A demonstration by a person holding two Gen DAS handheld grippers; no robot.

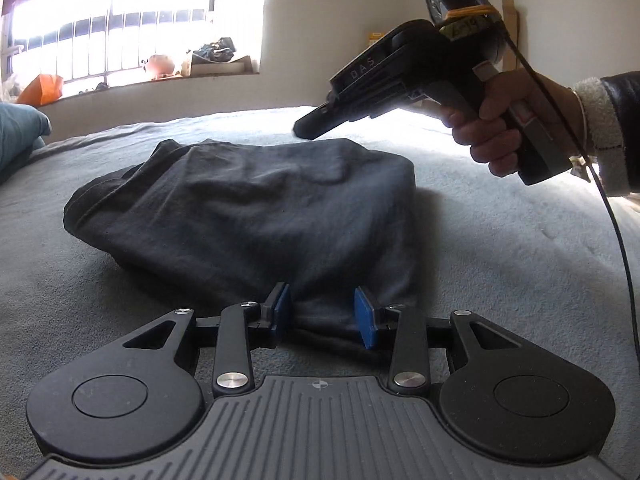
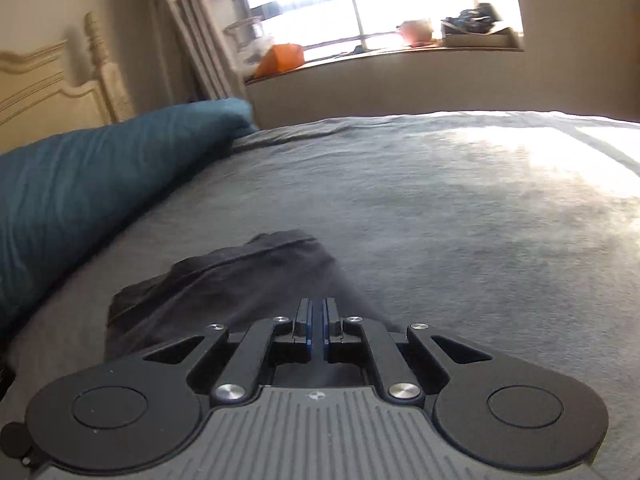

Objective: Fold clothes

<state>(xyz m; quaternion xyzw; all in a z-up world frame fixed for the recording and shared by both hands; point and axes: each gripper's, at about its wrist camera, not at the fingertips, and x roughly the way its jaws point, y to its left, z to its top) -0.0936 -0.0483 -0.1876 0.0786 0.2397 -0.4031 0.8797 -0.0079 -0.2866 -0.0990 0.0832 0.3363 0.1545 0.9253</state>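
Garment: I see a dark grey garment [image 1: 248, 208] lying bunched in a loose fold on the grey bed cover [image 1: 500, 264], near the middle of the bed
Left gripper [image 1: 324, 316]: my jaws are partly open with the garment's near edge bunched between the blue pads [image 1: 366, 318]; the cloth fills the gap and the pads press on it
Right gripper [image 2: 319, 330]: my jaws are all but closed, only a thin slit between the pads, nothing in them; in the left wrist view it hangs above the garment's far right corner
Hand [image 1: 492, 128]: it grips the right gripper's handle, a fleecy cuff at the wrist
Pillow [image 2: 100, 184]: teal, at the left by the headboard
Window sill [image 2: 384, 54]: far side, cluttered
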